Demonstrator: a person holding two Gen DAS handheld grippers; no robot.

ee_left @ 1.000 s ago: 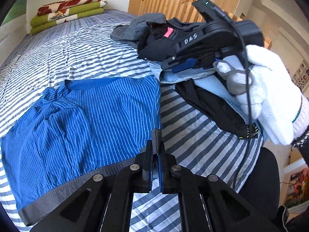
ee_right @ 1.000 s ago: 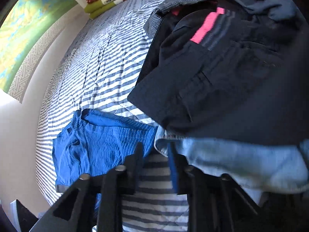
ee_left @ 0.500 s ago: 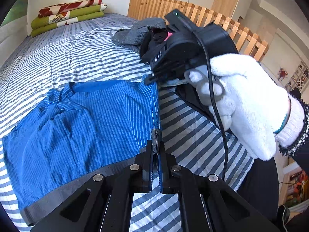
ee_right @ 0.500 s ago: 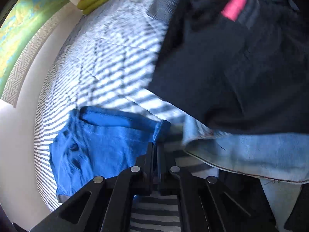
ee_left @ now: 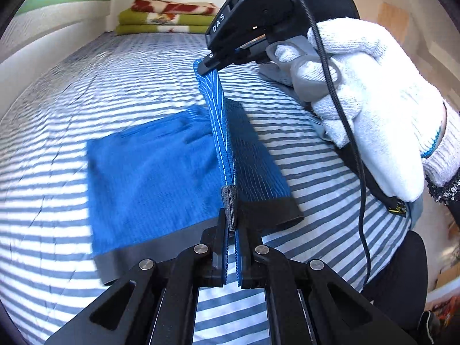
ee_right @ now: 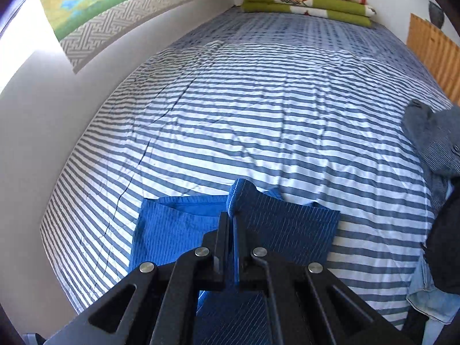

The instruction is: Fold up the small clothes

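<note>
Shorts (ee_left: 161, 172), one blue striped pair, lie near you on the striped bed (ee_left: 115, 92), right edge lifted taut between two grippers. Your left gripper (ee_left: 231, 224) pinches the dark waistband corner; your right gripper (ee_left: 208, 67), marked "DAS", angles down in your white-gloved hand (ee_left: 371, 100), pinching the far corner

Black left tool (ee_left: 231, 227) with silver screws, black right tool (ee_left: 207, 66) marked "DAS", black cable (ee_left: 339, 109), white knit glove (ee_left: 373, 100), teal-striped cuff
</note>
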